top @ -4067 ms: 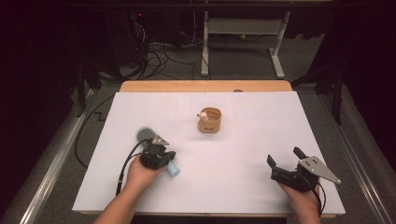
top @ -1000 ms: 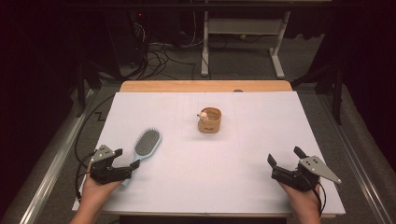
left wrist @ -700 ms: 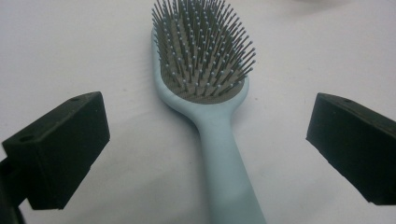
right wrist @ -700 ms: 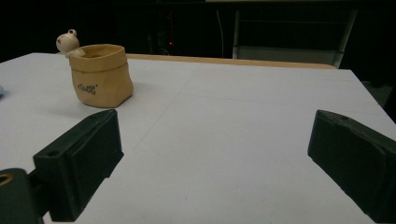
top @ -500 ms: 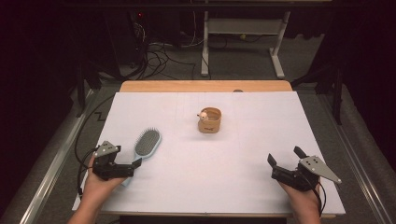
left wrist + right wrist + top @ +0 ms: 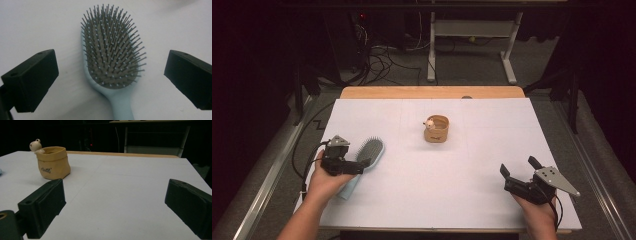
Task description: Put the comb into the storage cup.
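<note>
Left gripper view | left tool (image 6: 362,167) wide, jaws just opened, straddling brush (image 6: 111,47) (bristles up, untouched) | right tool (image 6: 517,172) wide, idle on worktop (image 6: 472,150)

On the table (image 6: 492,150) before me, the hairbrush (image 6: 368,154) lies flat near the left edge, bristles up, its head pointing away from me and its handle towards me. My left gripper (image 6: 362,168) hangs over that handle; in the left gripper view the brush (image 6: 112,57) lies between the two spread jaws, touching neither. The small pouch (image 6: 436,129) stands upright near the middle of the table, farther back than the brush and to its right, well apart from it. A little figure (image 6: 430,123) sits at the pouch's left rim. My right gripper (image 6: 518,172) is at the near right corner, well apart from the pouch, which lies ahead and to its left (image 6: 53,162).
</note>
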`<action>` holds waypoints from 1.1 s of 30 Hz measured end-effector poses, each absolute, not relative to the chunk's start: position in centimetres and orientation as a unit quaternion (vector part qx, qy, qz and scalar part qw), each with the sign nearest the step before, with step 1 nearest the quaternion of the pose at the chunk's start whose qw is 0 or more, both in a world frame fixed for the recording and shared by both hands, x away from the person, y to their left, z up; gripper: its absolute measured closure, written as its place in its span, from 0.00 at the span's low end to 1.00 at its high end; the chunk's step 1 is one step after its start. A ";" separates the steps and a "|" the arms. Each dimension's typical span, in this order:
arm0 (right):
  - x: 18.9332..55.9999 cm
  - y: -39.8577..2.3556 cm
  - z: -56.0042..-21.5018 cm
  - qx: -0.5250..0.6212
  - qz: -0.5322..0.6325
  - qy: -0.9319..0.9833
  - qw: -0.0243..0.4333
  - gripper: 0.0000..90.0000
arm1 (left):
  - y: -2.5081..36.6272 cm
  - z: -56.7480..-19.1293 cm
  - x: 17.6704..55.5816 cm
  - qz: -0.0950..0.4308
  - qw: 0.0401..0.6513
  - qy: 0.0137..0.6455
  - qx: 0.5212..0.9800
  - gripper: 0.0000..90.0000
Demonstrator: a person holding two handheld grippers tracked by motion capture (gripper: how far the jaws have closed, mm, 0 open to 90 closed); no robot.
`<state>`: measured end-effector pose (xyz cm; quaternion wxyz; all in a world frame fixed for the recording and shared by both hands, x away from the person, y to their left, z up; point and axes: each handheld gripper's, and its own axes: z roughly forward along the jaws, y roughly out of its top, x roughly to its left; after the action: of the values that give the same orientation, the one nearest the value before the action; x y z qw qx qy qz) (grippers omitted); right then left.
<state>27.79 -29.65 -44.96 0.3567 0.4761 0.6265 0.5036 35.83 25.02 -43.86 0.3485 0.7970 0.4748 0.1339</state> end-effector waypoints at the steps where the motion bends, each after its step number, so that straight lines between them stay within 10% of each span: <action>1: 27.8 -29.6 -45.0 0.477 0.504 0.626 0.356 0.04 | 24.9 -43.9 36.0 0.133 0.350 0.475 0.797 0.00; 33: 27.8 -29.7 -45.0 0.481 0.505 0.624 0.354 0.04 | 21.4 -46.4 39.6 0.087 0.220 0.497 0.835 0.00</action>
<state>27.79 -29.75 -45.05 0.3536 0.4805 0.6236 0.5052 39.60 21.43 -46.38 0.2201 0.8348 0.4972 0.0869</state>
